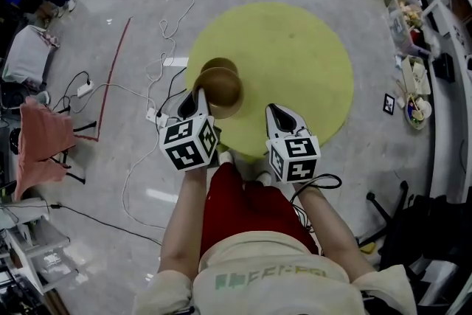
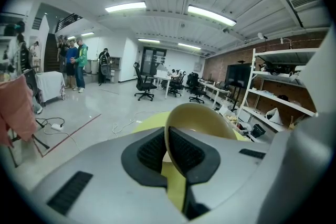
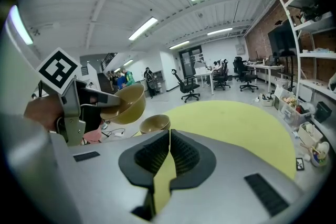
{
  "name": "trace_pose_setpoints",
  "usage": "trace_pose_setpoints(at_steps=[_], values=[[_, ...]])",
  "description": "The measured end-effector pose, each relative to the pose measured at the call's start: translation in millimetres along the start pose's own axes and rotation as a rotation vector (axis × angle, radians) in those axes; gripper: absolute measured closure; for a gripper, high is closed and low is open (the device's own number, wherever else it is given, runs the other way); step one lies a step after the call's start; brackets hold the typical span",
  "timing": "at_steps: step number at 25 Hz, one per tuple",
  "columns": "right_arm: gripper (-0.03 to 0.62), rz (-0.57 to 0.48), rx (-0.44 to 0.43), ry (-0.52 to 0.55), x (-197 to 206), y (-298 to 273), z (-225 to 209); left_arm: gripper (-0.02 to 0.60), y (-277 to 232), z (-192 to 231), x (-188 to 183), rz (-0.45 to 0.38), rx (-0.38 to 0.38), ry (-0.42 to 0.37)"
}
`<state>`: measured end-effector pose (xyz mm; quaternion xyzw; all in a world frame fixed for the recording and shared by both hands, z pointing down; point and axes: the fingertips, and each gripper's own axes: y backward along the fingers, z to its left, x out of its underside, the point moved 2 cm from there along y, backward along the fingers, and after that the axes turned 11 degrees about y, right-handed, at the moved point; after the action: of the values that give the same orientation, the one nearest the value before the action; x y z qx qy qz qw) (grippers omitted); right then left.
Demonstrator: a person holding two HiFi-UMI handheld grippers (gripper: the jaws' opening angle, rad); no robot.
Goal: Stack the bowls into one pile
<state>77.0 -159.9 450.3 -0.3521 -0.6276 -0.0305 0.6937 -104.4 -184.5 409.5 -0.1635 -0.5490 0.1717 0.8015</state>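
Observation:
My left gripper [image 1: 199,94] is shut on the rim of a tan bowl [image 1: 220,91] and holds it in the air just above and beside a stack of like bowls [image 1: 219,67] on the round yellow table [image 1: 295,55]. In the left gripper view the bowl's [image 2: 202,119] rim sits pinched between the pads of the gripper [image 2: 167,152]. The right gripper view shows the held bowl [image 3: 124,104] left of the stack [image 3: 155,124]. My right gripper [image 1: 279,113] hovers over the table's near edge, shut with nothing in it [image 3: 168,152].
Cables and a power strip [image 1: 153,115] lie on the floor left of the table. A chair with pink cloth [image 1: 40,140] stands at the far left. Shelves and boxes [image 1: 413,77] line the right side. People stand far off [image 2: 76,63].

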Motion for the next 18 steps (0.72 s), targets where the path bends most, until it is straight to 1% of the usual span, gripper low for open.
trace_pose_setpoints(at_steps=[10,18], values=[[0.557,0.019,0.032,0.009,-18.1,-35.8,11.2,0.551,-40.4,27.4,-23.4,0.038,0.032,-0.014],[0.557,0.057,0.062,0.001,-18.3,-61.5,16.5,0.551,-72.0,44.5,-20.8,0.100,0.066,-0.023]])
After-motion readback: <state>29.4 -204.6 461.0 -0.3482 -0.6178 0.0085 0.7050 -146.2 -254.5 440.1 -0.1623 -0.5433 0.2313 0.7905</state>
